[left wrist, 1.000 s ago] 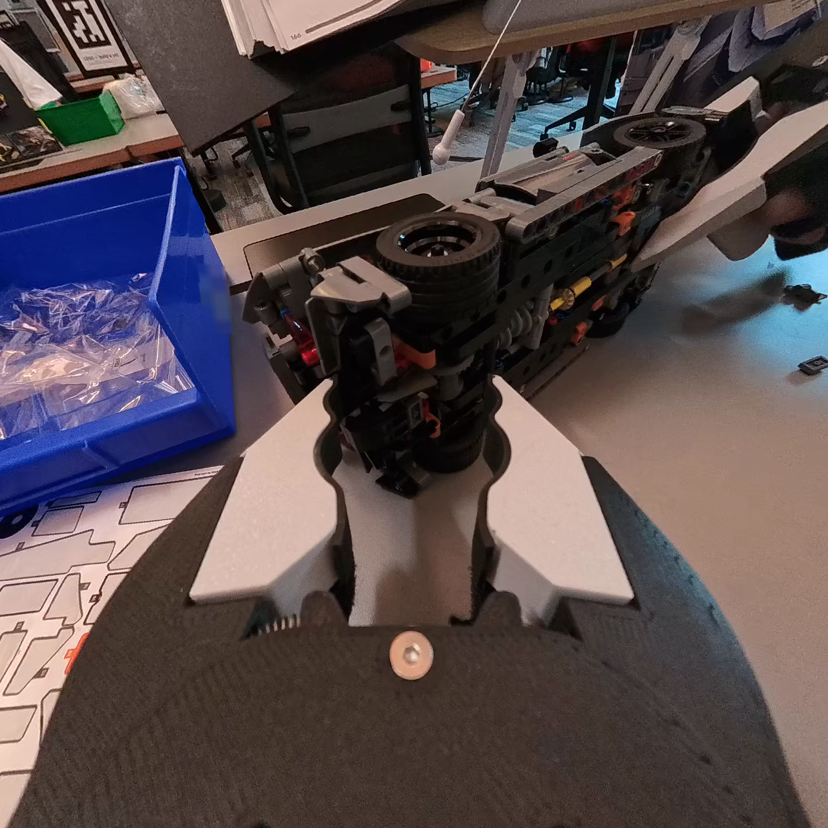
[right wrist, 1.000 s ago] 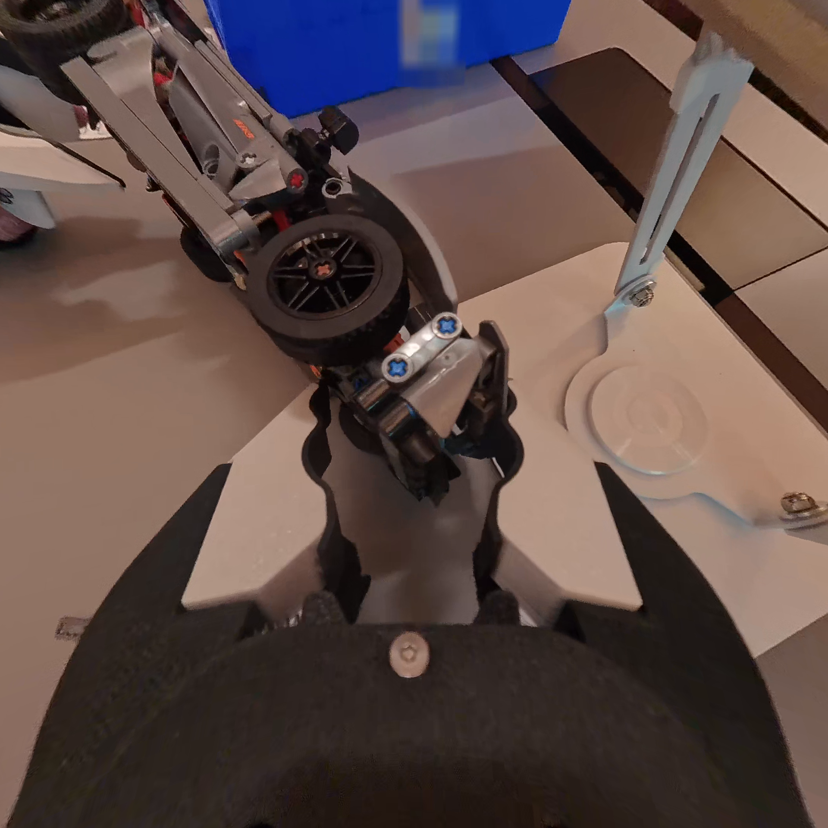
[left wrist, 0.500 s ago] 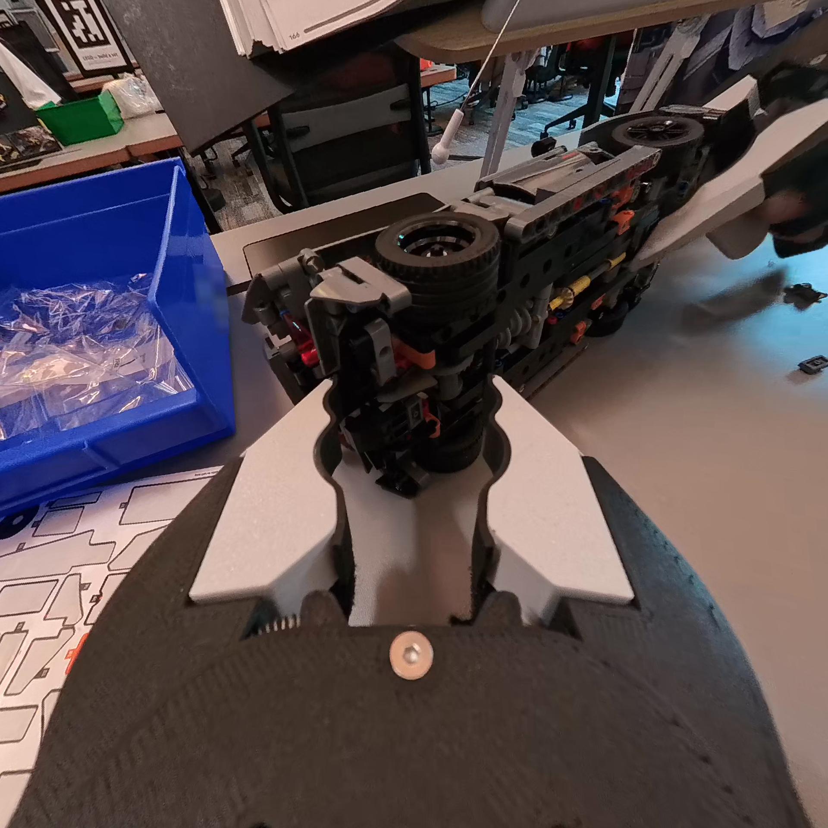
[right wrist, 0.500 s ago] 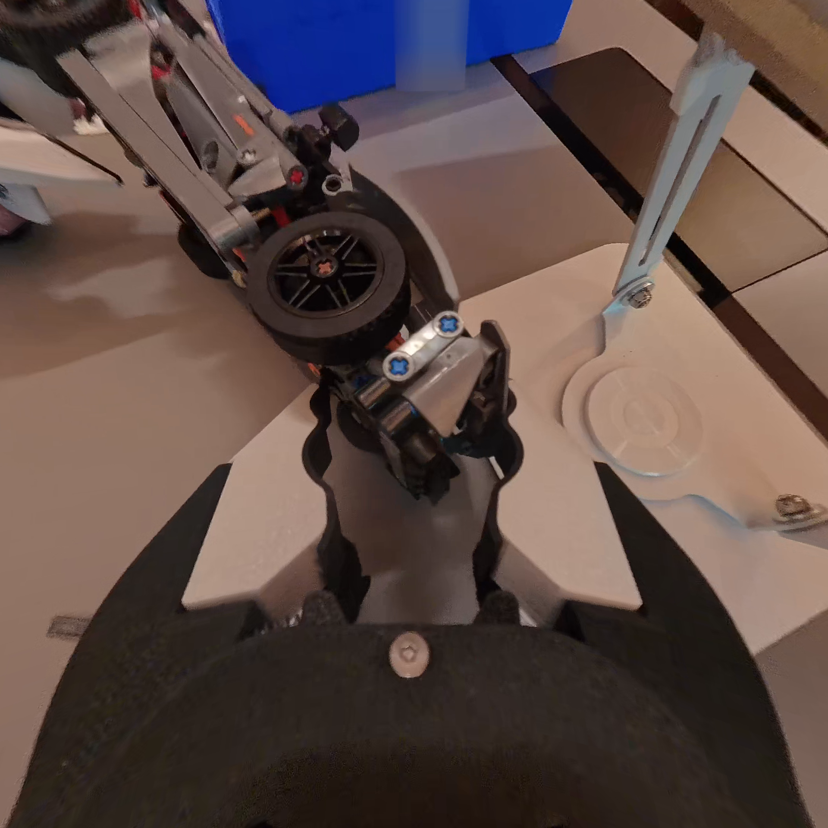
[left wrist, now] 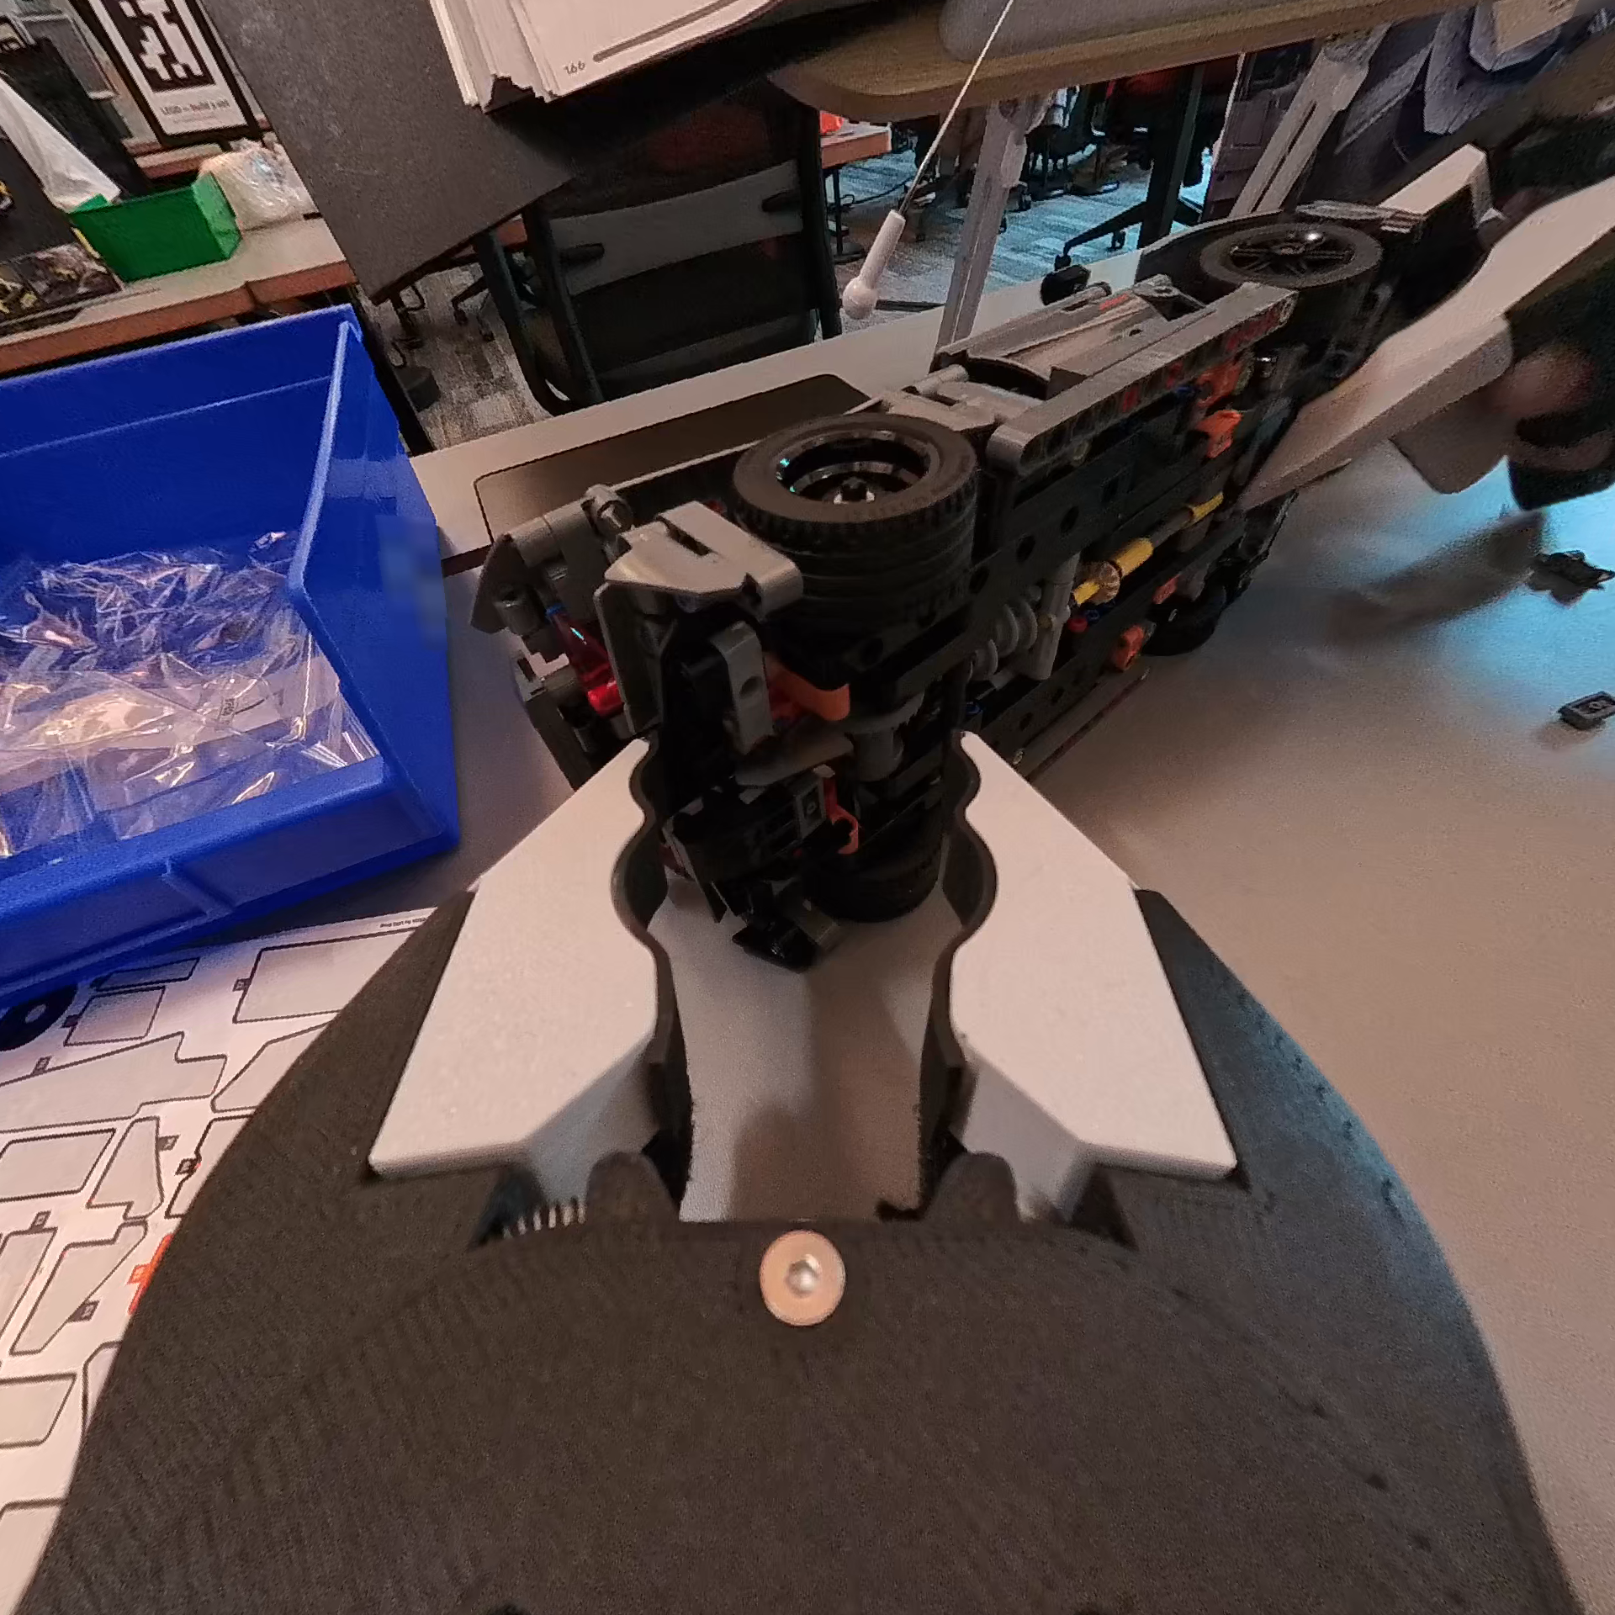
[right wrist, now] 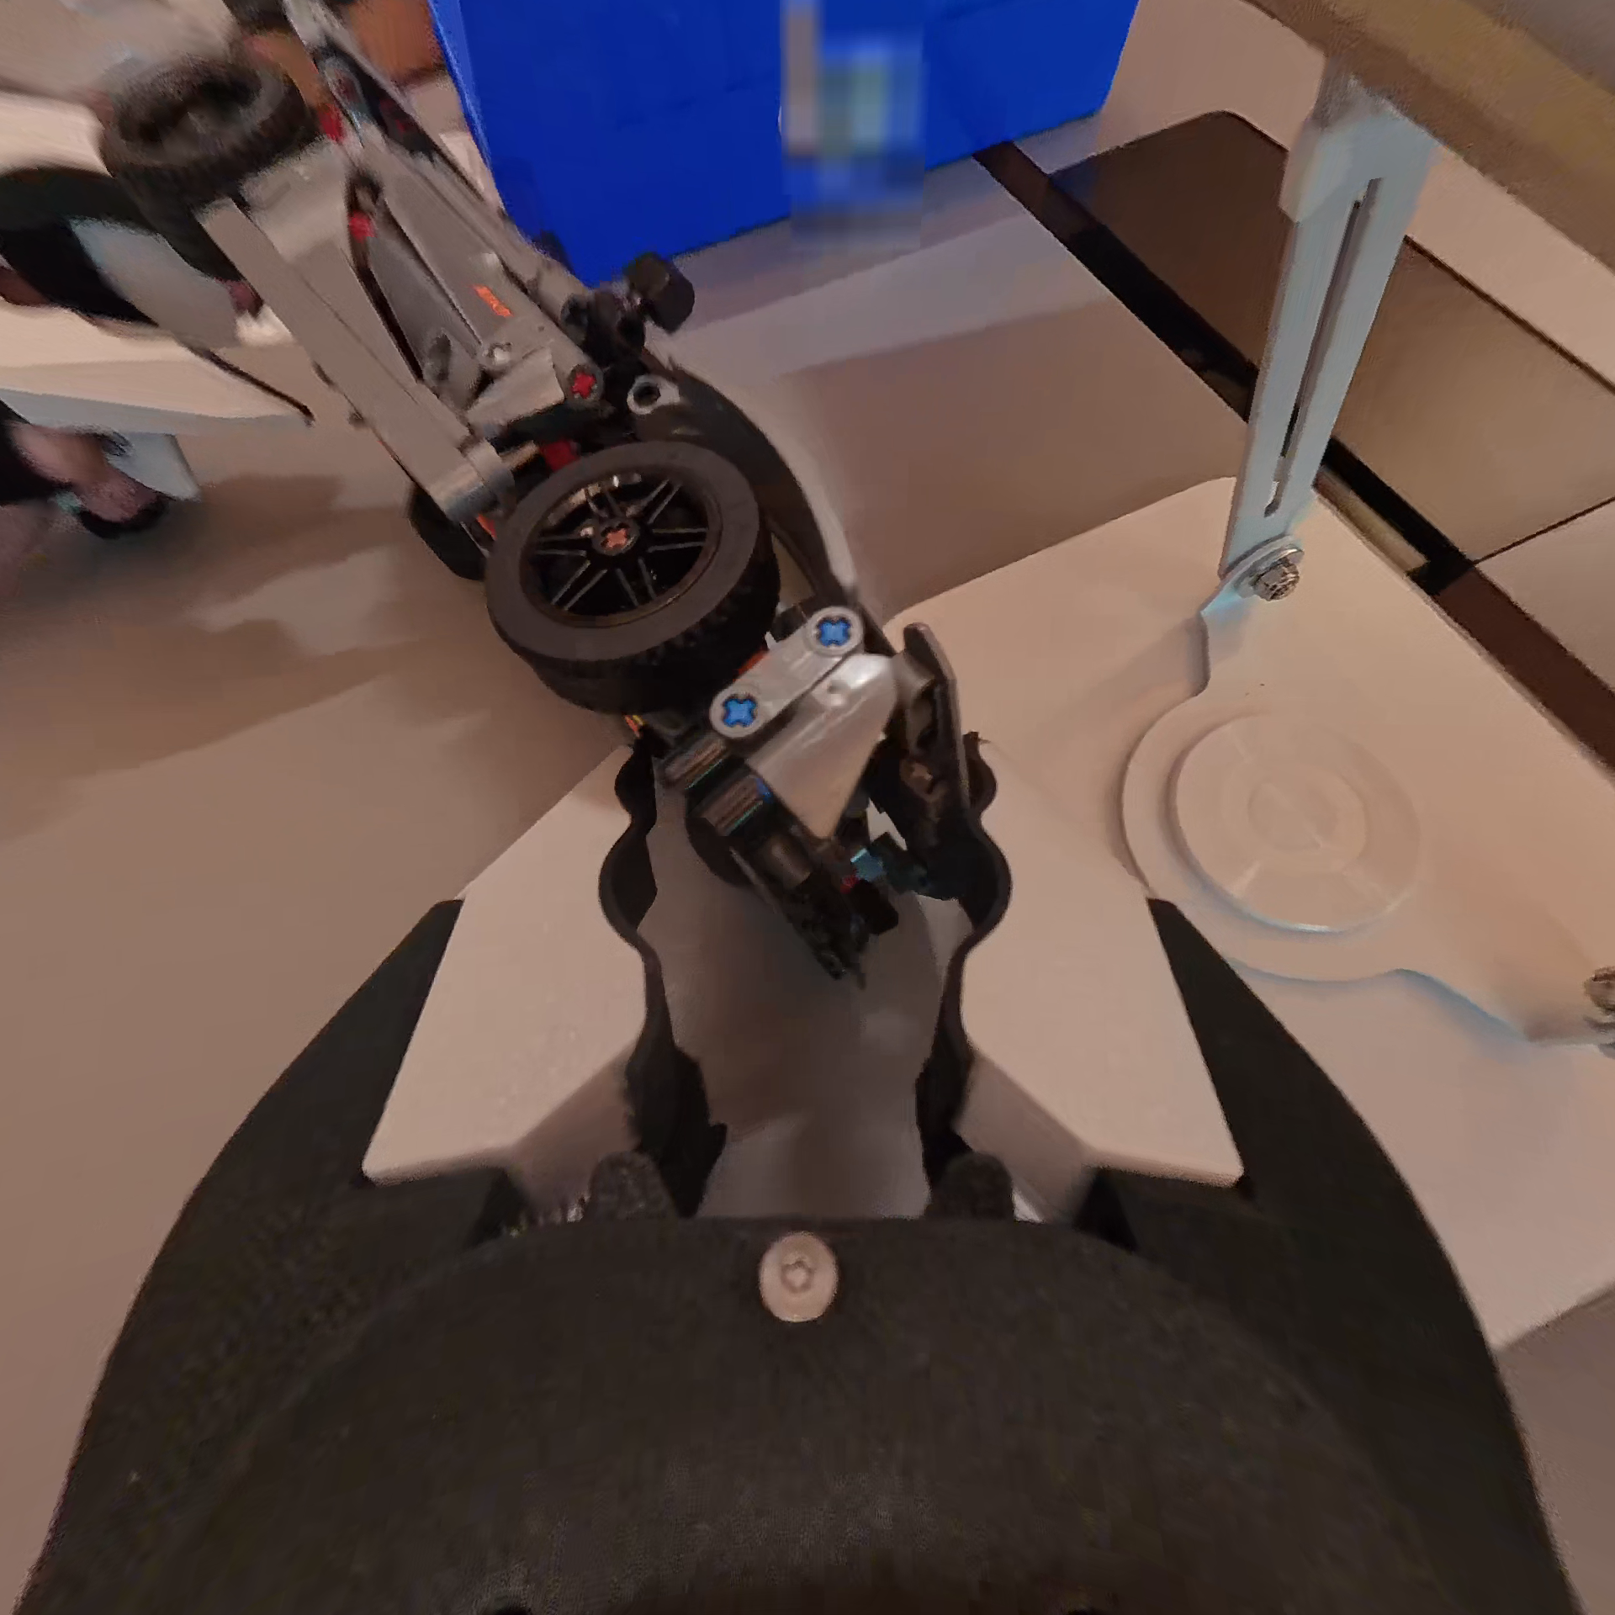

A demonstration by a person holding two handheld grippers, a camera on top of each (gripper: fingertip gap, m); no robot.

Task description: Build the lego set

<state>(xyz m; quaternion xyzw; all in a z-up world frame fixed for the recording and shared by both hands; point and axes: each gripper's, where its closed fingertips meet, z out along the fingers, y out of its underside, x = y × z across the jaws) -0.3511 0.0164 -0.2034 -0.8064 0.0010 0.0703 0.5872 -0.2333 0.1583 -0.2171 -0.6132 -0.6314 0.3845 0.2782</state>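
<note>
Left view: blue bin [left wrist: 367,542], right view: metal bracket [right wrist: 1311,332]

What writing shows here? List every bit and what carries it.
Not quoting any; where it stands:
Marker board: caption under the pattern.
Instruction booklet: page number at a corner.
Outline sheet: tiny print at the top edge, unreadable.
Lego car: orange marking on grey panel, blurred.
</note>
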